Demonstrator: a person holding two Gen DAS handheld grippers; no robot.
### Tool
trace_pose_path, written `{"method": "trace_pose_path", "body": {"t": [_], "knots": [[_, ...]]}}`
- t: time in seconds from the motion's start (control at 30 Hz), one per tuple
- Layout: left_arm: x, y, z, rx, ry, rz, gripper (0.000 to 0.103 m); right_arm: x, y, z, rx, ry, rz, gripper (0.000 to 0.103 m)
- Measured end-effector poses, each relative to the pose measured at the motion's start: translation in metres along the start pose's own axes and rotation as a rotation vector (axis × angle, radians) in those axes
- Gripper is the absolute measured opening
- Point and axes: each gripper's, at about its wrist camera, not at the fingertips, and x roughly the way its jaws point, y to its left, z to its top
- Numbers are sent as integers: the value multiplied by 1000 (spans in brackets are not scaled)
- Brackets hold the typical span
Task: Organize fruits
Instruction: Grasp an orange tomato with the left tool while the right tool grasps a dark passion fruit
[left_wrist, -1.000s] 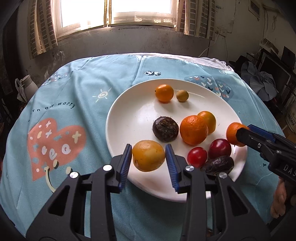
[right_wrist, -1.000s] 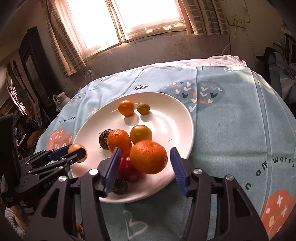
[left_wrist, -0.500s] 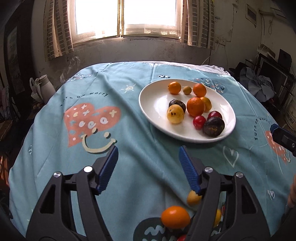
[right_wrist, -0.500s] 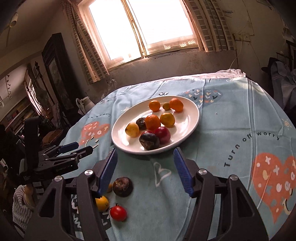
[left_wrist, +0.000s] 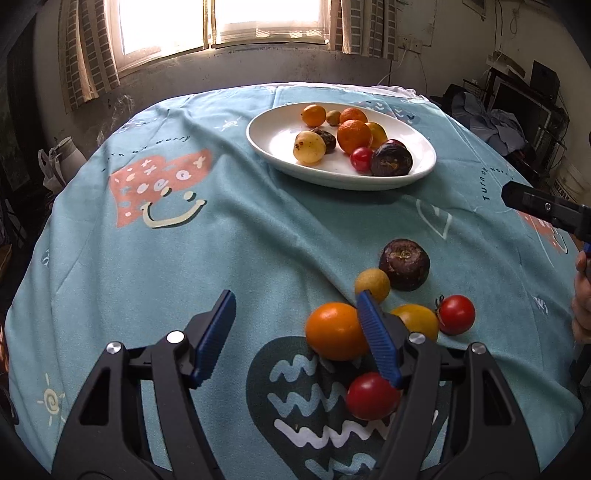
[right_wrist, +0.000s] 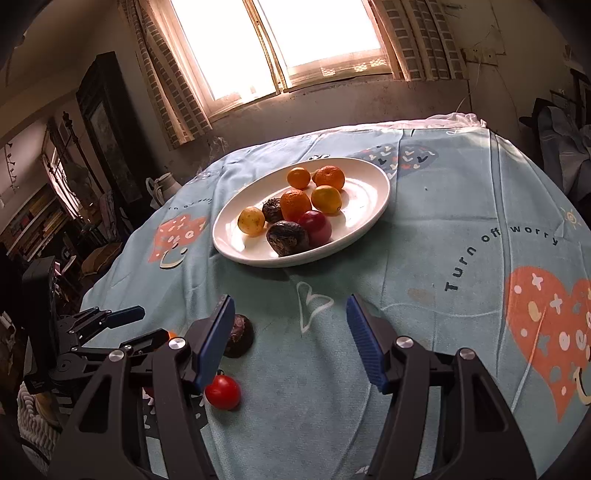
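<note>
Reaching for next loose fruit, both grippers empty. Left gripper (left_wrist: 295, 338) jaws wide, nothing gripped; orange (left_wrist: 334, 330) partly between them, near table's front edge. Right gripper (right_wrist: 290, 338) half open, bare cloth between jaws. Next: left shifts right, centres on orange, closes gently, carries to plate (left_wrist: 273, 144) toward far edge. Count, loose on cloth: 2 tomatoes, 1 orange, 1 yellow-orange fruit, 1 sm yellow, 1 dark = 6. On plate: approx 9, some overlapping.
</note>
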Motion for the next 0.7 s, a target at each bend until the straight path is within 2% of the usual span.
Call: {"method": "trace_pose_path", "body": {"t": [0.2, 0.27, 0.33, 0.57, 0.7], "knots": [[5, -13, -5, 53, 25, -23, 66, 1, 0, -1, 1, 7, -1, 63], [6, -13, -7, 44, 45, -71, 57, 2, -1, -1, 2, 8, -3, 63], [9, -16, -13, 46, 86, -117, 39, 3, -2, -1, 5, 11, -3, 63], [8, -16, -18, 35, 83, -118, 39, 5, 0, -3, 1, 21, 3, 63], [1, -11, -16, 29, 36, -26, 38, 13, 4, -7, -9, 52, 17, 63]]}}
